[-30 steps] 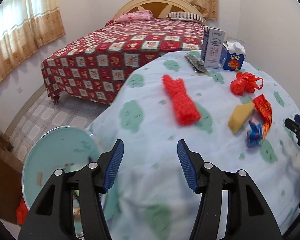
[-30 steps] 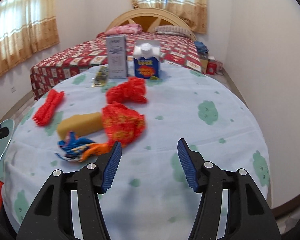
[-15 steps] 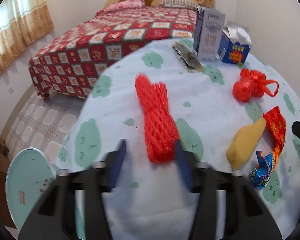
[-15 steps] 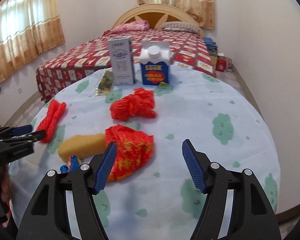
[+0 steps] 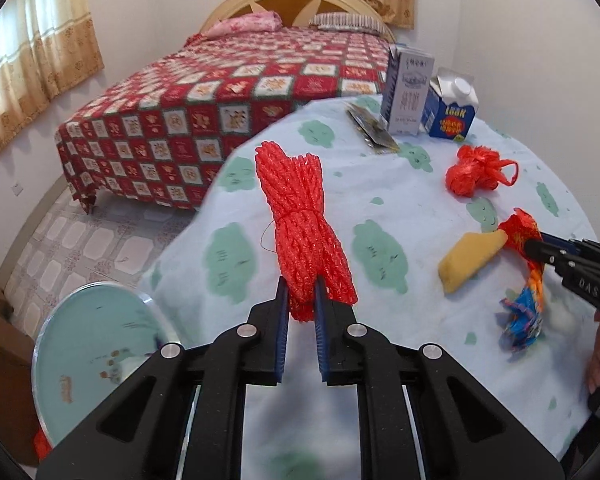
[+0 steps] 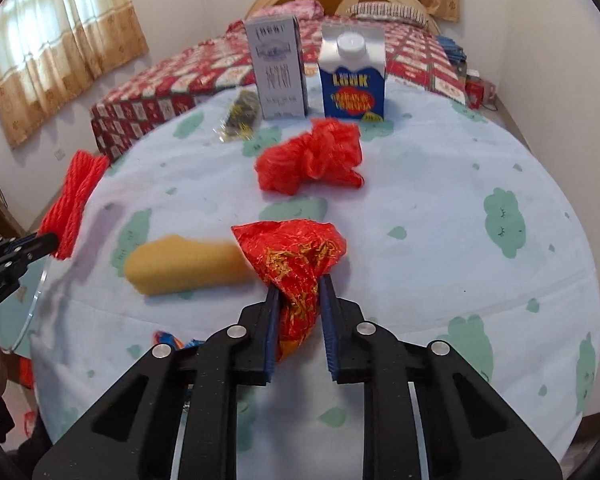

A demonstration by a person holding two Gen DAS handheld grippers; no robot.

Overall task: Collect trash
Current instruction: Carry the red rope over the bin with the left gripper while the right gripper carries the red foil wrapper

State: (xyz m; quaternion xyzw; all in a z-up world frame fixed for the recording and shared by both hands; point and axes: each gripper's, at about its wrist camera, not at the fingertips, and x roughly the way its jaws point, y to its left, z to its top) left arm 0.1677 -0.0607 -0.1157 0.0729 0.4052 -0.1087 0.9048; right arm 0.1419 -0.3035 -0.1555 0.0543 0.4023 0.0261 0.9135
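- The left gripper [image 5: 301, 289], low in the centre of its own view, has its jaws closing on the near end of a red mesh net bundle [image 5: 300, 216]; the bundle runs up the middle of the frame over the pale blue tablecloth [image 5: 400, 216].
- The right gripper [image 6: 300, 286], low centre in its view, has its jaws closing on a crumpled red-and-gold foil wrapper [image 6: 296, 256], with the foil between the pads.
- Just left of that wrapper lies a yellow sponge [image 6: 184, 264], its edges blurred.
- Above the wrapper, mid-frame, sits a knotted red plastic bag [image 6: 312, 158].
- Further up stand a grey carton [image 6: 279, 68] and a blue carton [image 6: 353, 80] side by side, with a clear packet [image 6: 240, 118] lying left of them.
- A blue and orange wrapper [image 5: 522, 312] at the right of the left view is smeared; in the right view the gripper body hides most of it.
- A round pale green lid [image 5: 96, 344] shows at lower left, cut by the gripper.
- A bed [image 5: 228, 92] fills the upper background.
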